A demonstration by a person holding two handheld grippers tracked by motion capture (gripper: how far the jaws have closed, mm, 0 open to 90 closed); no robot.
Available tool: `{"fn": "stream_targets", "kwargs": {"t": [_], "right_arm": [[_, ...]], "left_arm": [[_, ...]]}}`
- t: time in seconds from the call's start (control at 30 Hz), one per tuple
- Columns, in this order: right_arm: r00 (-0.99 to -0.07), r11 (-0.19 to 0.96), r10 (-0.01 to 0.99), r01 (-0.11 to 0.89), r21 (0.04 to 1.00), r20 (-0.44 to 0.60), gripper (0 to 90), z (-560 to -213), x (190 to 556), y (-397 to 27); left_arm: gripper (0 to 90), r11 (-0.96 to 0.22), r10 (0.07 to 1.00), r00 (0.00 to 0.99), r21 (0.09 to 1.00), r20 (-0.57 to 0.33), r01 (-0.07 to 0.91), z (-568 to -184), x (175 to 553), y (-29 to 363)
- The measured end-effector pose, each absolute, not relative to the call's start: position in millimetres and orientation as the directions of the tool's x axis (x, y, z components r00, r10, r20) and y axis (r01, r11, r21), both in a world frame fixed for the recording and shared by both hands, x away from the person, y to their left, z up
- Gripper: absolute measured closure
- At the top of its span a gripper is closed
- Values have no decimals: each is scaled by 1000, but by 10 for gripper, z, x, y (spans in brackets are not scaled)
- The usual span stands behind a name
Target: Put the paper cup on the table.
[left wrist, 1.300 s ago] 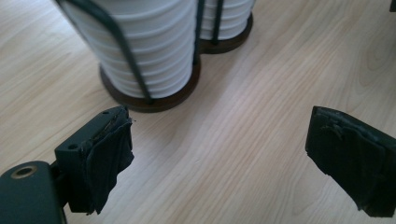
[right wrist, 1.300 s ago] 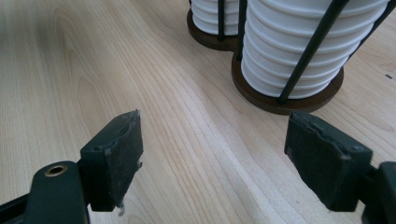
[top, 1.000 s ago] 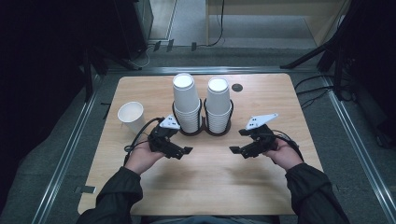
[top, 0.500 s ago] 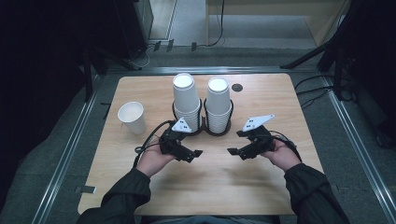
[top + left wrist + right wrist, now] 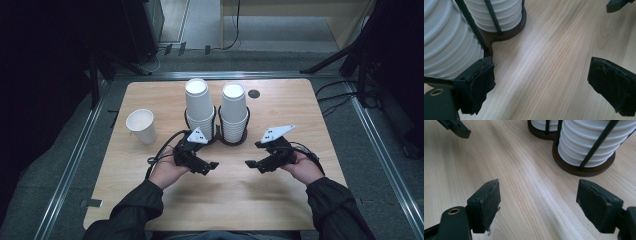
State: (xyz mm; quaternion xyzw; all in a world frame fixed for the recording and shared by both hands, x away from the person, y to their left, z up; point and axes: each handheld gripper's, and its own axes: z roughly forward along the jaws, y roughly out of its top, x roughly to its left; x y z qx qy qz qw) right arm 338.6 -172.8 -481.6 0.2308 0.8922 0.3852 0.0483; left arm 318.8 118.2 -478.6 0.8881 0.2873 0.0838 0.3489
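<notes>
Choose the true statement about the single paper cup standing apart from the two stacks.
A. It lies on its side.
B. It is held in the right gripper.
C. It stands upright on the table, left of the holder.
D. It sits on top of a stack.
C: the single paper cup stands upright, mouth up, on the table, left of the holder, and no gripper touches it.

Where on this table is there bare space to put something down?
Bare wood lies between the left gripper and right gripper, and along the near edge. It is crowded at the cup holder with its two cup stacks, and by the single cup.
</notes>
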Motion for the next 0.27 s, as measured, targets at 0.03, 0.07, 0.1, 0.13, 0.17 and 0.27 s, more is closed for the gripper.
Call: {"fn": "stream_targets", "kwargs": {"t": [0.03, 0.07, 0.1, 0.13, 0.17, 0.27], "right_arm": [[-892, 600, 442, 368, 711, 89, 201, -4819, 3386, -1731], [-894, 600, 439, 366, 711, 89, 202, -4821, 3383, -1731], [-896, 602, 436, 363, 711, 88, 211, -4824, 3382, -1731], [-896, 606, 435, 361, 709, 85, 221, -4829, 3382, -1730], [-899, 611, 430, 355, 708, 80, 222, -4839, 3384, -1728], [-902, 632, 426, 352, 690, 70, 222, -4879, 3380, -1720]], "left_arm": [[78, -595, 565, 823, 665, -53, 452, -4797, 3193, 1178], [78, -599, 564, 824, 661, -53, 452, -4810, 3196, 1174], [77, -607, 560, 827, 655, -50, 451, -4826, 3199, 1170], [77, -617, 559, 828, 648, -40, 447, -4847, 3204, 1164], [77, -622, 561, 827, 642, -32, 447, -4869, 3210, 1159], [77, -642, 565, 825, 616, -21, 456, -4940, 3249, 1155]]}}
